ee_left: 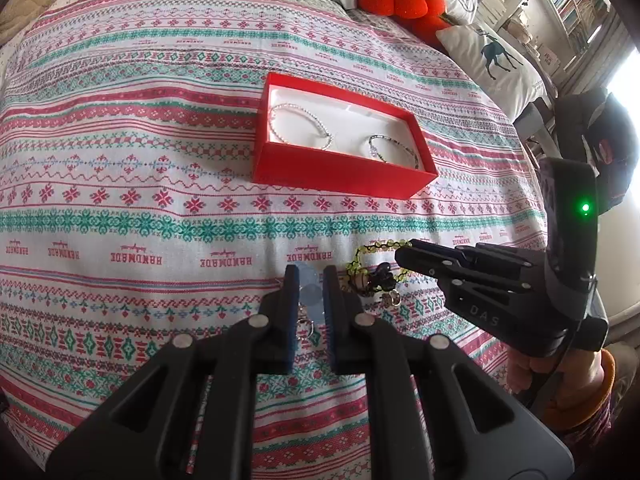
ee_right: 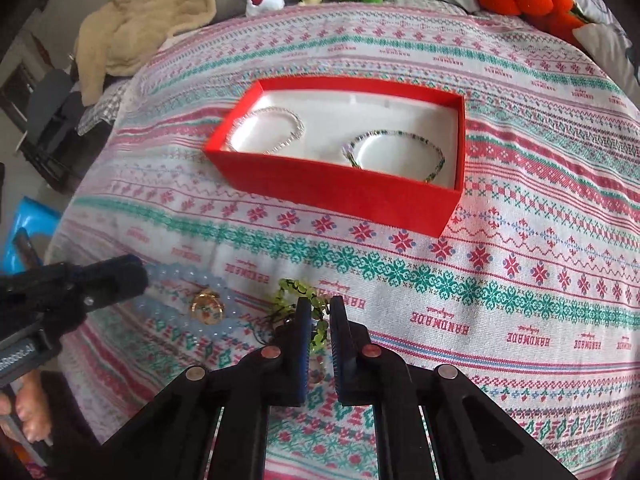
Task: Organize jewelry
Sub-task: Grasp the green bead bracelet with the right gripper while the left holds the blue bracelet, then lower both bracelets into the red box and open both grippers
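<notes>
Green glassy beads of a looped bracelet [ee_right: 298, 298] lie between and just ahead of the right gripper [ee_right: 320, 312], whose fingers stand narrowly parted around one strand, not visibly clamped. Pale blue translucent beads of a second bracelet [ee_right: 188, 284] sit between the left gripper [ee_left: 311, 280] fingers, also narrowly parted. Beyond both fingertips waits the red cardboard box [ee_right: 340, 196], holding a silver bracelet [ee_right: 266, 128] and a dark beaded one [ee_right: 394, 154].

Two bracelets [ee_right: 264, 130] lie in the open red box [ee_right: 332, 194]; green [ee_right: 298, 292] and pale-blue beads [ee_right: 188, 280] lie outside it.
</notes>
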A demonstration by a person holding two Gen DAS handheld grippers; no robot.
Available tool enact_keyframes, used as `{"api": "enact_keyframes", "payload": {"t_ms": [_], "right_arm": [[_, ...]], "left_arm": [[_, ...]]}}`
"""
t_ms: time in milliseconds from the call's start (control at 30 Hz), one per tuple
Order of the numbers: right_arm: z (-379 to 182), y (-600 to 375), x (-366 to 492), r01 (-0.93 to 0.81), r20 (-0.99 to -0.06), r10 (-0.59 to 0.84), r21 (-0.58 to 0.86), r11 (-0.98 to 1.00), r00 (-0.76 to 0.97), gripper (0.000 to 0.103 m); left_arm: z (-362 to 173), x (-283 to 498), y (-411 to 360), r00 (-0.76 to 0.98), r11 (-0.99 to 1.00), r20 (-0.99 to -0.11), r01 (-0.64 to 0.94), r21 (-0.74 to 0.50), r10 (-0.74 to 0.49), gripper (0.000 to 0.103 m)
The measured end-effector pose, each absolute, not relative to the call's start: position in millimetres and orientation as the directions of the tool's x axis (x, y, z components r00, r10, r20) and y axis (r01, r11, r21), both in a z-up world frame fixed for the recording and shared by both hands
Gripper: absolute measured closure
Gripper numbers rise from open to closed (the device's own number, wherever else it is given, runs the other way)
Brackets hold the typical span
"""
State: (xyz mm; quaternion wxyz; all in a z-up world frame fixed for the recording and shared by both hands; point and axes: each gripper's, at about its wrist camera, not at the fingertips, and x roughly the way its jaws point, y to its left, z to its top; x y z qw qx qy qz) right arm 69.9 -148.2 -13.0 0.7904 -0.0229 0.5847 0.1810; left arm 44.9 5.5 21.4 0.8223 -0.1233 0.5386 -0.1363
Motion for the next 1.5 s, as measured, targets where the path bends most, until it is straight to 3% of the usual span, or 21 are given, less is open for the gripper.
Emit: {"api": "enact_keyframes", "payload": {"t_ms": [567,1033,1367,1500], "right_arm": [[50.9,-166.8,69.1,-0.329,-0.85,0.411,0.305,0.894,0.33,0.094],[73.3,-187.0,94.2,-0.265,-0.806,0.41,0.322,0.909,0.426,0.094],[75.6,-203.4,117.7,-0.198,-0.787,0.371,0.314,0.929,0.493,0.094],[70.0,-206.6,127.8,-0.173,-0.787,0.359,0.315,0.933,0.501,0.094]], "left_arm": [[68.8,51.0,-4.9,0.477,0.911,-0.779,0.146,-0.386,-0.407,0.09],[89.0,87.3,-28.5,0.533,0.893,-0.723,0.172,-0.417,-0.44,0.09],[69.3,133.6,-39.0,0.55,0.825,-0.652,0.131,-0.55,-0.522,0.09],[46.3,146.3,-32.0,0.557,0.852,-0.687,0.075,-0.518,-0.466,0.09]]}}
